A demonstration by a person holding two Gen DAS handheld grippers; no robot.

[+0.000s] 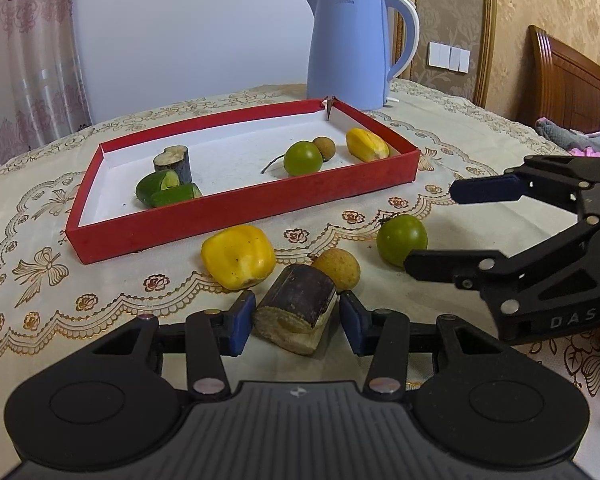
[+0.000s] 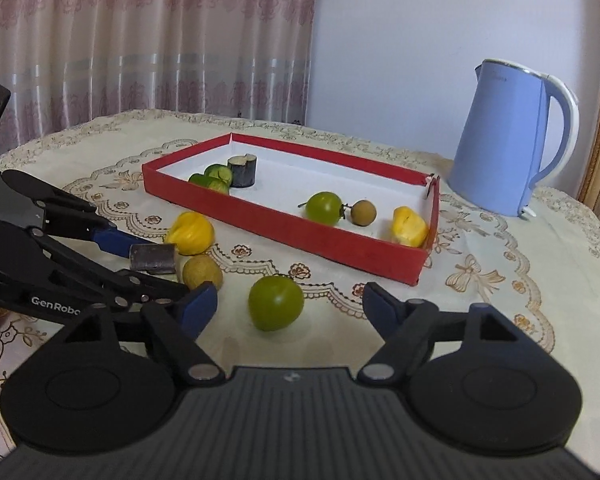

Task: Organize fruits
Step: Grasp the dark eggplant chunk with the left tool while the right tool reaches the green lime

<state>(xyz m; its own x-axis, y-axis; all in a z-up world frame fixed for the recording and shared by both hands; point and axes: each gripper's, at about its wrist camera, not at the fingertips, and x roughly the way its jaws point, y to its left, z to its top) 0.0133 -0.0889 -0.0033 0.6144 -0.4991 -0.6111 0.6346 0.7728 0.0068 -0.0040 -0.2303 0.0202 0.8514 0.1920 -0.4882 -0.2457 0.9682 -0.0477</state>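
Jaws of the left gripper [image 1: 296,320] pinch the sugarcane piece [image 1: 298,304] near the surface's front edge; the right gripper [image 2: 288,304], jaws open, frames a green fruit [image 2: 275,303], which looks next for the red tray [image 1: 240,210].

The tray [image 1: 236,216] lies on the table [image 1: 40,208], with the kettle [image 1: 352,48] behind it. Five fruit pieces lie in the tray. In front of it lie four more, the sugarcane piece [image 1: 296,312] nearest.
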